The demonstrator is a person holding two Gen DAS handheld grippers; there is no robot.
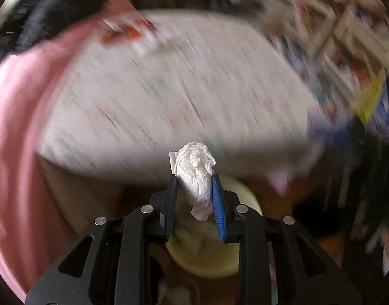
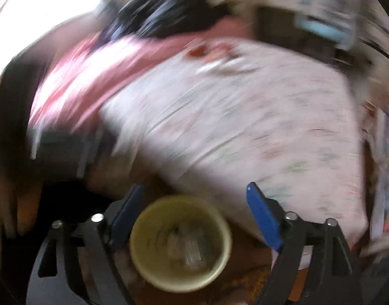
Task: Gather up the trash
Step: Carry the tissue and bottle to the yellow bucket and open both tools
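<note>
A crumpled white tissue sticks up between the blue-padded fingers of my left gripper, which is shut on it. Beneath that gripper stands a pale yellow round bin, partly hidden by the fingers. In the right wrist view the same yellow bin lies below my right gripper, whose jaws stand wide open with nothing between them. Blurred scraps of trash lie inside the bin.
A bed with a white patterned sheet fills the view behind the bin, with a pink blanket and a black shape on its left. Cluttered packages crowd the right side. Brown floor surrounds the bin.
</note>
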